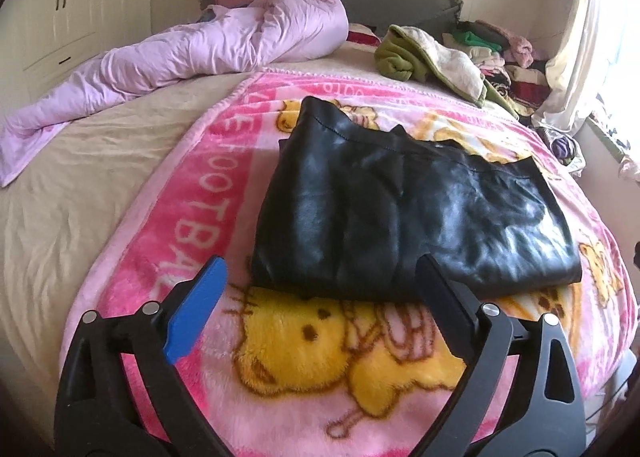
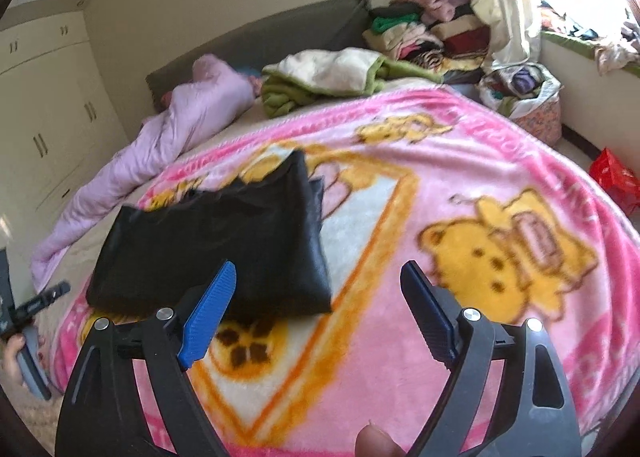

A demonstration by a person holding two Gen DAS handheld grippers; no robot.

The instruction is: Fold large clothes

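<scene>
Black garment (image 1: pixel 408 213) lay folded on pink blanket (image 1: pixel 200 201). Left gripper (image 1: pixel 324 277) and right gripper (image 2: pixel 318 277) both gaped wide, holding nothing.

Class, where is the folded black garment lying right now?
The black garment lies folded on the pink cartoon blanket on the bed, just ahead of both open grippers; in the right wrist view it sits left of centre.

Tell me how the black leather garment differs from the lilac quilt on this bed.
The black leather garment is folded into a flat, compact rectangle; the lilac quilt lies unfolded, bunched into a long rumpled roll. The garment is dark and glossy, the quilt pale and matte. The garment rests on the pink cartoon blanket near the camera; the quilt lies on the beige sheet along the far side, reaching toward the headboard. Neither is held by a hand-held gripper.
</scene>
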